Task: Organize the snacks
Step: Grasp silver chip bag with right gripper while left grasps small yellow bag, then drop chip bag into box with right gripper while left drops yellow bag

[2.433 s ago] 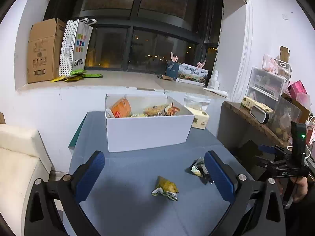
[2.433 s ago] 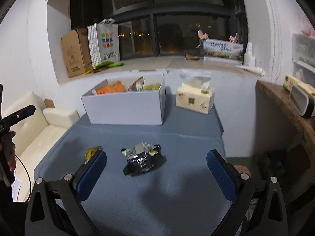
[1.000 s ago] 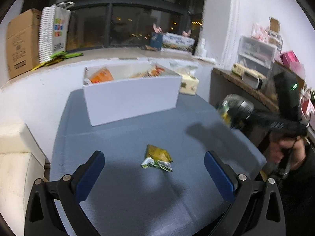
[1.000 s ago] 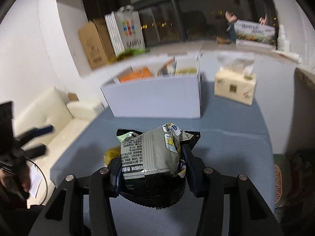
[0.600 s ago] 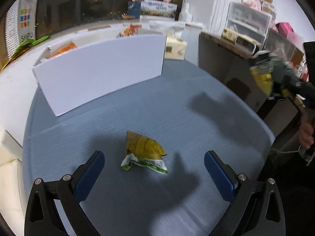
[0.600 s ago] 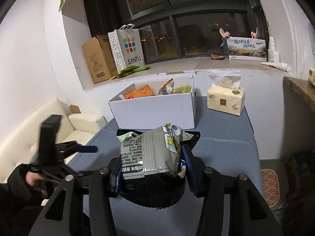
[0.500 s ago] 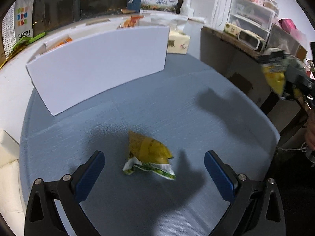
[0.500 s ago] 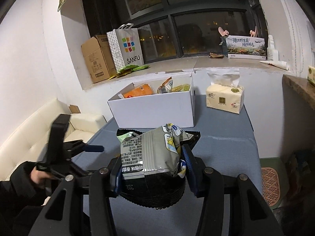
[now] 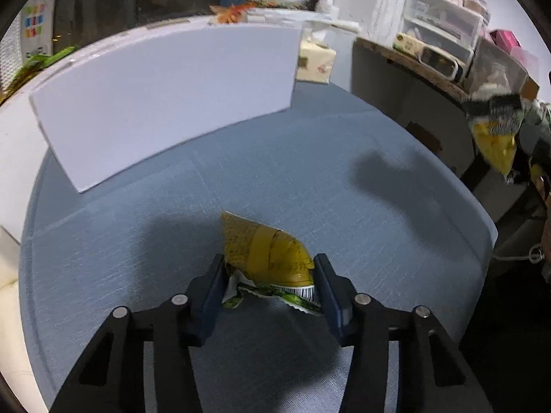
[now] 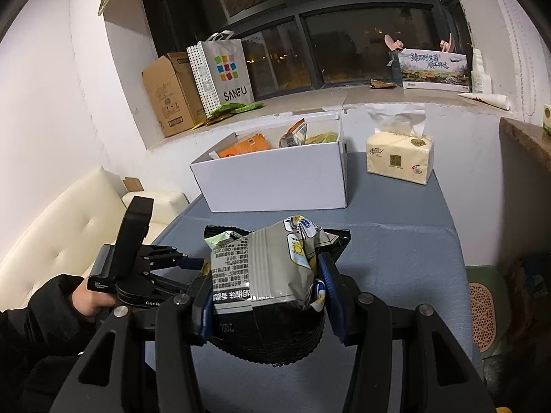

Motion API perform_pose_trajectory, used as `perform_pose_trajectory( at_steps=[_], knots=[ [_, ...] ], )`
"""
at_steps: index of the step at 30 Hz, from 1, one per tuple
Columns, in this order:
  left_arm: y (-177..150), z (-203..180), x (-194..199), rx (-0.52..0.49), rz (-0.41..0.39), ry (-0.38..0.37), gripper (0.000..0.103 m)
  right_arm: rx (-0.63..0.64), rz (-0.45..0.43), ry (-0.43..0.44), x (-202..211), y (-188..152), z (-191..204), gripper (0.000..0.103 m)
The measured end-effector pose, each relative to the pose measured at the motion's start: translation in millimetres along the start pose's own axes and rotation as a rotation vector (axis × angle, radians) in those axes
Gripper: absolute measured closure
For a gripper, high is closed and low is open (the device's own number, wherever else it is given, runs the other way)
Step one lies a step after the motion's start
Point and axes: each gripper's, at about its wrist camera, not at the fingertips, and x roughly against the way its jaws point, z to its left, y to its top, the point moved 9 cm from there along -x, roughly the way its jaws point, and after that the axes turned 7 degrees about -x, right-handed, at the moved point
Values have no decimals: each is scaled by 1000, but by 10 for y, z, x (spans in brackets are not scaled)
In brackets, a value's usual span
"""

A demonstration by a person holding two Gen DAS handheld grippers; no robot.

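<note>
My left gripper point(image 9: 268, 287) has just been closing on the yellow snack packet point(image 9: 267, 256), which lies on the blue tabletop point(image 9: 310, 179); both pads now touch its crumpled near end. My right gripper point(image 10: 265, 296) is clamped on the grey snack bag point(image 10: 265, 268), held above the near table edge. Farther off stands the white box point(image 10: 275, 179), already holding a few snacks, with the tissue pack point(image 10: 399, 158) to its right. My worry: the left pads have only the packet's loose crimped edge, so it could slip free on lifting. With 2 loads heading for 1 box, my grippers could also collide.
</note>
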Motion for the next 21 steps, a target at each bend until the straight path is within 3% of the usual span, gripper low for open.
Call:
perform_pose_trajectory(
  at_steps=[7, 11, 15, 18, 21],
  knots=[
    [255, 3, 721, 51, -204, 7, 50, 19, -2, -8, -38, 34, 57, 47],
    [659, 253, 1278, 110, -371, 45, 50, 40, -23, 9, -110, 283, 172, 47],
    [1204, 627, 1617, 140, -476, 92, 50, 85, -76, 19, -275, 845, 375, 47],
    [1653, 972, 1616, 160, -489, 118, 50, 70, -93, 17, -498, 1329, 450, 47],
    [1993, 1335, 1408, 164, -468, 145, 50, 6, -54, 22, -858, 1724, 405, 47]
  ],
)
